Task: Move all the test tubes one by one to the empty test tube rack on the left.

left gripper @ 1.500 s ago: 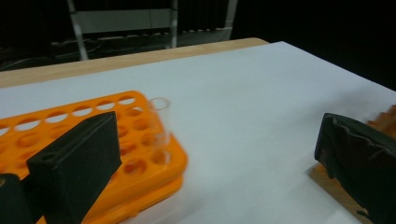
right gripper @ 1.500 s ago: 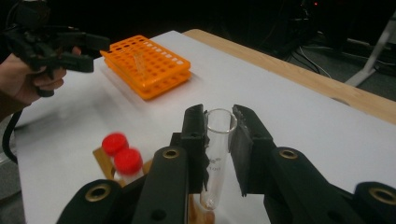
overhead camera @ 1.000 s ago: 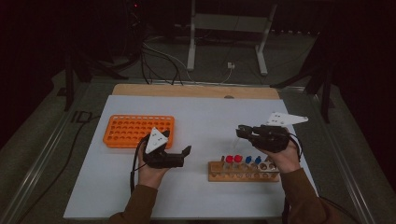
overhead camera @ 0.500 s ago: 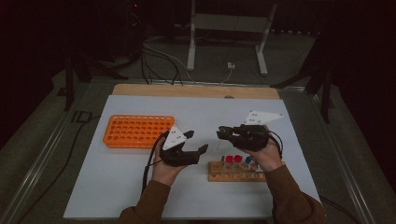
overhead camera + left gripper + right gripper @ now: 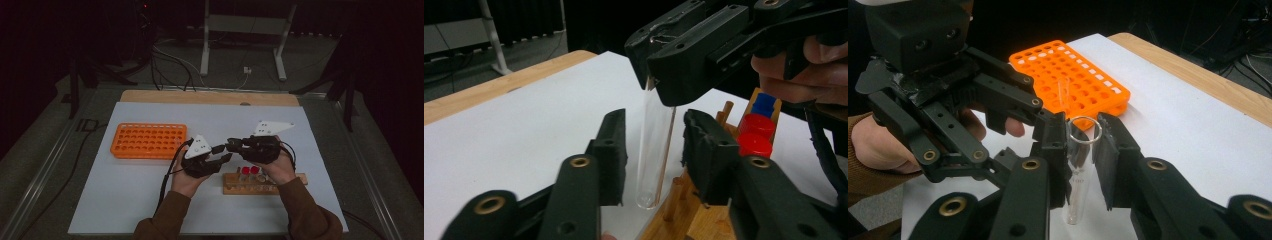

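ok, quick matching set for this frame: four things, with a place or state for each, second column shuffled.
Things:
1. glass tube
2. orange rack
3. left gripper
4. red caps

States:
A. open, jaws either side of the tube
B. empty holes, on the white mat
C. held at its top by the right gripper
D. on tubes in the wooden stand

Pairs: 1-C, 2-B, 3-A, 4-D

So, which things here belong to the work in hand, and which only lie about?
In the job:
- glass test tube, held by the right gripper
- left gripper, jaws open around the tube
- wooden rack with capped tubes

Lying about:
- orange rack
- cables on the floor behind
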A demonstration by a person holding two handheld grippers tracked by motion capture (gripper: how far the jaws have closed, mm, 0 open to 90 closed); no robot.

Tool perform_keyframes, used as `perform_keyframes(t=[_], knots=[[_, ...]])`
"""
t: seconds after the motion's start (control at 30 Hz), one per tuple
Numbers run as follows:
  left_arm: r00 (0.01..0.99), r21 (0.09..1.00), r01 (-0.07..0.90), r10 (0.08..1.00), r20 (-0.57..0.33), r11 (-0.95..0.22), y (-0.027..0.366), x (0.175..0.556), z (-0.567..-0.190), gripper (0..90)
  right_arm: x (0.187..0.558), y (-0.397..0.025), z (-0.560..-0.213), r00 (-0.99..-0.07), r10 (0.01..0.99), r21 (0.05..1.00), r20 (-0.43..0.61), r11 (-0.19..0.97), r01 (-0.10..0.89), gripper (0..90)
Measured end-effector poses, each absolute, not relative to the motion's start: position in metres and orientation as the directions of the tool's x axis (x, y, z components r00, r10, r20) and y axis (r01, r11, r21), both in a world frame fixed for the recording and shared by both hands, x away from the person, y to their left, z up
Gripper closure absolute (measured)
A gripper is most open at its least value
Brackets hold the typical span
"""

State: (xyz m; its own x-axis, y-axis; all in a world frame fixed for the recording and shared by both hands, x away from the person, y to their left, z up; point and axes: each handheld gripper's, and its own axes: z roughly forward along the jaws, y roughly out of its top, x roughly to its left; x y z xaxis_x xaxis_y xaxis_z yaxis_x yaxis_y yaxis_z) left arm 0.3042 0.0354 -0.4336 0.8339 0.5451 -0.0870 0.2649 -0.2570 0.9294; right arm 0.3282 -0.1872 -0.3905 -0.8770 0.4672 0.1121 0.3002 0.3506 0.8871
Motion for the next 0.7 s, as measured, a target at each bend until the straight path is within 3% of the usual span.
perform_keyframes(t=[0.27, 0.43, 0.6, 0.7], knots=[[0.837, 0.923, 0.263, 0.542, -0.074, -0.281, 0.033, 0.304, -0.435, 74.3, 0.328, -0.183, -0.392, -0.881, 0.459, 0.884, 0.113, 0.358, 0.300, 76.5], [0.835, 0.923, 0.252, 0.547, -0.054, -0.292, 0.032, 0.303, -0.436, 76.1, 0.328, -0.184, -0.393, -0.880, 0.459, 0.883, 0.122, 0.355, 0.308, 73.9], [0.819, 0.920, 0.265, 0.571, -0.058, -0.287, 0.035, 0.306, -0.437, 76.2, 0.329, -0.189, -0.391, -0.871, 0.467, 0.885, 0.150, 0.329, 0.329, 44.0], [0.811, 0.920, 0.270, 0.582, -0.058, -0.283, 0.040, 0.307, -0.436, 76.2, 0.330, -0.195, -0.391, -0.858, 0.489, 0.886, 0.157, 0.315, 0.341, 33.8]])
